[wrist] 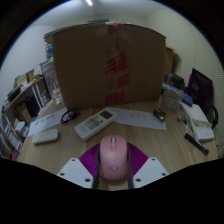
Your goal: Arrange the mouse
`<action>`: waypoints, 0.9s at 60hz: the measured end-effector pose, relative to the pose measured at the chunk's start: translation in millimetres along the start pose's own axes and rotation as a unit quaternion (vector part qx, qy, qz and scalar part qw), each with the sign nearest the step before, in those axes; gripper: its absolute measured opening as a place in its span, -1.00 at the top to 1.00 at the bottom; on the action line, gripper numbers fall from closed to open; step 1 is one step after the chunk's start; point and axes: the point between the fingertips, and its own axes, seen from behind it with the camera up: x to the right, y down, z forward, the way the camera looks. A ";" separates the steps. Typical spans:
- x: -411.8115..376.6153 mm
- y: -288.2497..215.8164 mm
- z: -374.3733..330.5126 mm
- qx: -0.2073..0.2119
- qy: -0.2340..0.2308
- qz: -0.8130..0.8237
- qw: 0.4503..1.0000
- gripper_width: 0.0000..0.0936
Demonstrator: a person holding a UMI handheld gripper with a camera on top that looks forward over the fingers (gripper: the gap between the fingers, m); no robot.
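A pink computer mouse (114, 157) sits between my two fingers, over the wooden desk (150, 140). My gripper (113, 168) is shut on the mouse. The purple pads (87, 163) press against its left and right sides. The mouse's rear end is hidden low between the fingers. I cannot tell whether it rests on the desk or is lifted off it.
A white remote-like device (95, 123) lies just beyond the mouse. A small white box (45, 135) lies to its left. A big cardboard box (105, 65) stands at the back. A notebook (200, 125), a pen (195, 142) and a laptop (205, 85) are on the right. Cluttered shelves (25, 100) stand on the left.
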 end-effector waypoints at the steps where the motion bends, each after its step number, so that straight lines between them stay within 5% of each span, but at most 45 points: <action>1: 0.3 0.5 -0.9 -0.003 0.002 0.005 1.000 0.19; 5: 4.5 1.6 -9.5 -0.017 0.020 0.017 1.000 0.24; 10: -8.4 -22.9 -43.6 0.014 0.021 0.010 1.000 0.31; 19: -82.9 -57.4 -147.2 0.087 -0.021 -0.002 0.996 0.33; 25: -142.3 -31.9 -194.9 0.094 -0.047 -0.014 0.994 0.32; 44: -177.4 135.4 -164.1 -0.026 -0.019 -0.035 0.999 0.30; 45: -176.2 127.9 -160.5 -0.003 -0.021 -0.034 0.999 0.30; 47: -179.6 131.1 -163.8 -0.008 -0.019 -0.041 0.999 0.26; 48: -178.1 130.1 -162.5 -0.007 -0.019 -0.042 0.999 0.05; 49: -177.7 132.2 -161.9 -0.014 -0.019 -0.043 0.999 0.17; 54: -178.8 131.8 -160.1 -0.033 -0.027 -0.039 0.998 -0.08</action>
